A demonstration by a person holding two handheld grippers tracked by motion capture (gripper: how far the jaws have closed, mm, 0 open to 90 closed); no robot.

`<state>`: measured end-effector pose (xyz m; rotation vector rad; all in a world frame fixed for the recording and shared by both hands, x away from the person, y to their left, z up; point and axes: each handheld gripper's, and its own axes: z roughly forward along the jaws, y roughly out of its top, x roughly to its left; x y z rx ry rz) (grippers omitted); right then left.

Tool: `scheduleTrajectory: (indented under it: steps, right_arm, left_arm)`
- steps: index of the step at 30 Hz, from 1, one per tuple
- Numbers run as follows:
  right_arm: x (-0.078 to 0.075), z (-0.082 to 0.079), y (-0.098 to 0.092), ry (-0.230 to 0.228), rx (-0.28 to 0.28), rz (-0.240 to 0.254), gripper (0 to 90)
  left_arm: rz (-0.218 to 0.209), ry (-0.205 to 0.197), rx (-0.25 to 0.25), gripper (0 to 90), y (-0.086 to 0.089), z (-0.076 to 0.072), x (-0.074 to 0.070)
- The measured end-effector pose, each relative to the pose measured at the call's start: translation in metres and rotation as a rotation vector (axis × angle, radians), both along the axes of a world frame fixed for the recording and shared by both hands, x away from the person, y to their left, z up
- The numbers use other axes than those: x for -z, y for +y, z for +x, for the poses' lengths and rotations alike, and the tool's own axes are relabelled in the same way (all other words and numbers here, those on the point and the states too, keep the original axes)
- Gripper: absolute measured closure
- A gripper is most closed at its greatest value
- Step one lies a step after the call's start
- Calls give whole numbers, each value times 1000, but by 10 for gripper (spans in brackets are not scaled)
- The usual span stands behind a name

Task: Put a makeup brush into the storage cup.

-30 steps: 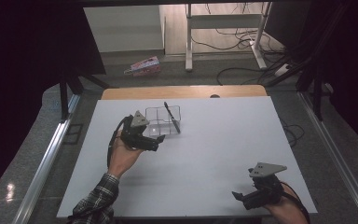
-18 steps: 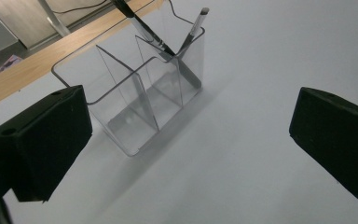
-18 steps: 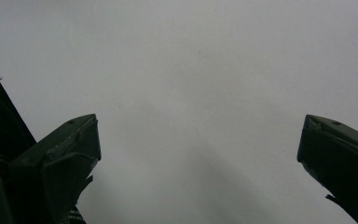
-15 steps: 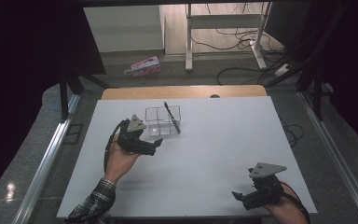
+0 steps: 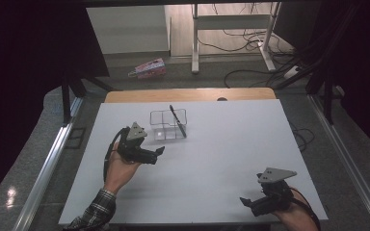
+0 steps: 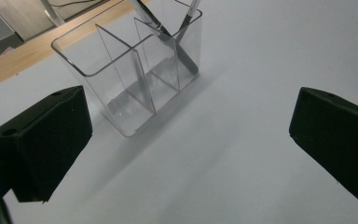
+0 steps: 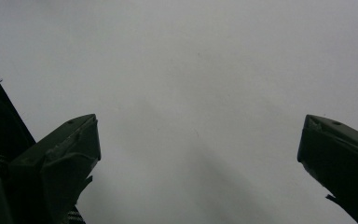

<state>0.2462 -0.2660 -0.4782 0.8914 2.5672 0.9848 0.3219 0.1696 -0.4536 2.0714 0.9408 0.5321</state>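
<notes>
Clear, upright, compartmented plastic organizer [image 5: 168, 124] on the white table's far-left part, two pens [image 5: 178, 121] leaning inside.

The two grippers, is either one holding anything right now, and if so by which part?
Nothing is held. The left gripper has its jaws wide apart, short of the clear organizer. The right gripper is open too, over bare white table.

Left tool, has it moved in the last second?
Yes. The left tool has drawn back toward the person, away from the clear organizer, which stays put near the table's far edge.
</notes>
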Motion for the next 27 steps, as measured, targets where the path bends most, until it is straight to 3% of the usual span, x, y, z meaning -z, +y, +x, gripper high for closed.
scheduleTrajectory:
  steps: [10, 27]
  right_arm:
    - [0, 0, 0, 1, 1, -1, 0]
    - [0, 0, 0, -4, 2, -1, 0]
  left_arm:
    - [-5, -3, -8, 0, 8, -9, 1]
    - [-50, 15, -29, 0, 24, -28, 6]
